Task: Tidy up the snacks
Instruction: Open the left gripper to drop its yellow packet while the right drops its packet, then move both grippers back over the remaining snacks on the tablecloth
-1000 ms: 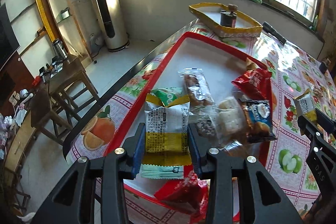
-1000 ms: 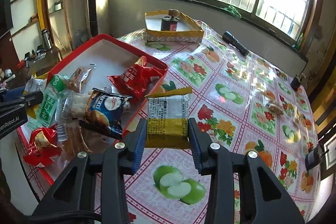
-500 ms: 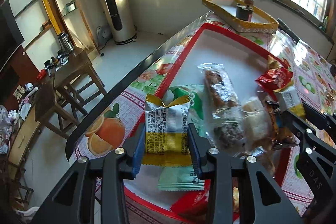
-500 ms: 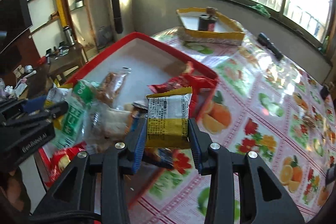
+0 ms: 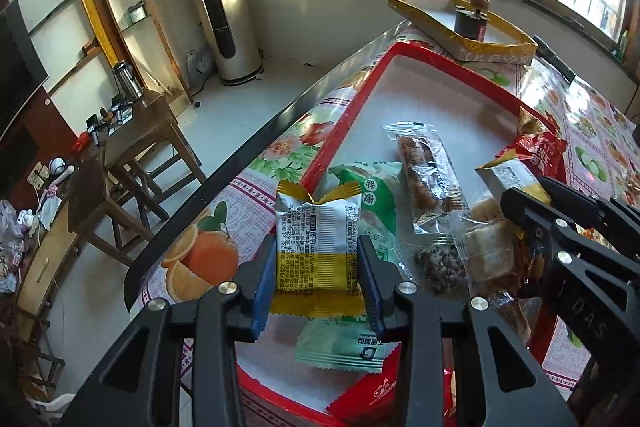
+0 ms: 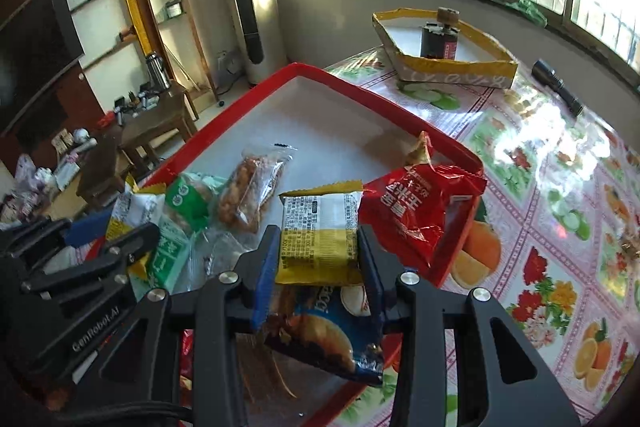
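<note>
My left gripper (image 5: pixel 318 277) is shut on a white-and-yellow snack packet (image 5: pixel 314 247) held over the near left edge of the red tray (image 5: pixel 360 95). My right gripper (image 6: pixel 320 267) is shut on a matching white-and-yellow packet (image 6: pixel 320 235) above the tray's (image 6: pixel 340 83) near right part. On the tray lie a green packet (image 5: pixel 372 195), a clear packet of brown bars (image 5: pixel 428 171), a red bag (image 6: pixel 412 211) on the right rim, a blue cookie packet (image 6: pixel 324 339) and other wrapped snacks. Each gripper shows in the other's view: the right one (image 5: pixel 520 203), the left one (image 6: pixel 132 223).
A yellow-rimmed cardboard box (image 6: pixel 444 67) with a dark can (image 6: pixel 438 39) stands at the table's far end. A black flashlight (image 6: pixel 558 91) lies right of it. The fruit-print tablecloth (image 6: pixel 560 227) extends right. The table edge (image 5: pixel 224 183) drops to floor and a wooden stool (image 5: pixel 140 147) at left.
My right gripper has carried its packet left from over the tablecloth to above the tray. My left gripper has shifted slightly left, toward the tray's near left edge, still holding its packet.
</note>
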The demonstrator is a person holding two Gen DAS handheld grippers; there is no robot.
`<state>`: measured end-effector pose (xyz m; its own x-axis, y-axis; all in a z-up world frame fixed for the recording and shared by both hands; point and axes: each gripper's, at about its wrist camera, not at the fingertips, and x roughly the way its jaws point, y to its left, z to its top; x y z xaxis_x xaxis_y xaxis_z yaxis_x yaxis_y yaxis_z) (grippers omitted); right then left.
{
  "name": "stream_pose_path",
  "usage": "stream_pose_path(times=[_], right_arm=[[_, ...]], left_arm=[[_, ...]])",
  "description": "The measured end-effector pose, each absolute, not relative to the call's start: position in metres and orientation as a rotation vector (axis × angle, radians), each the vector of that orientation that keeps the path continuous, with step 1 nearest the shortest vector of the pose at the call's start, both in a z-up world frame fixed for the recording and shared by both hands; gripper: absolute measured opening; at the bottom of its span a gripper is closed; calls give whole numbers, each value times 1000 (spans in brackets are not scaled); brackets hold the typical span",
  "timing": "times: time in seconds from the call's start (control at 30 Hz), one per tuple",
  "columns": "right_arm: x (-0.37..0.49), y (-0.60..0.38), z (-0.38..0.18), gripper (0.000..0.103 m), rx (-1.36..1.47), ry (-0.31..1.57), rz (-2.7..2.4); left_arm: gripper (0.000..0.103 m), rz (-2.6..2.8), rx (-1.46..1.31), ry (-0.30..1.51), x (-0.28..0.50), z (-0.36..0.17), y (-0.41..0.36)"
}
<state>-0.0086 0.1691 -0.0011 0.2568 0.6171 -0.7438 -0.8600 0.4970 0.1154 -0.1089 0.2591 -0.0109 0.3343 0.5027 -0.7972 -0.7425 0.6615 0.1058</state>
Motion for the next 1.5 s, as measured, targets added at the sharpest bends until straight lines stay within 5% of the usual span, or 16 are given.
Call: stream_pose_path(times=[0.3,0.47,0.67,1.5], right_arm=[[3,162,-7,46,-272,897,1052],[5,148,3,71,-243,875,1041],[8,120,20,84,-250,819,966],[107,-83,-21,89,-149,935,400]], left_arm=[[48,781,-272,923,-107,-8,247],[72,804,-262,865,-111,9,241],[72,806,-252,843,-109,19,228],[74,467,-89,933,9,19,96]])
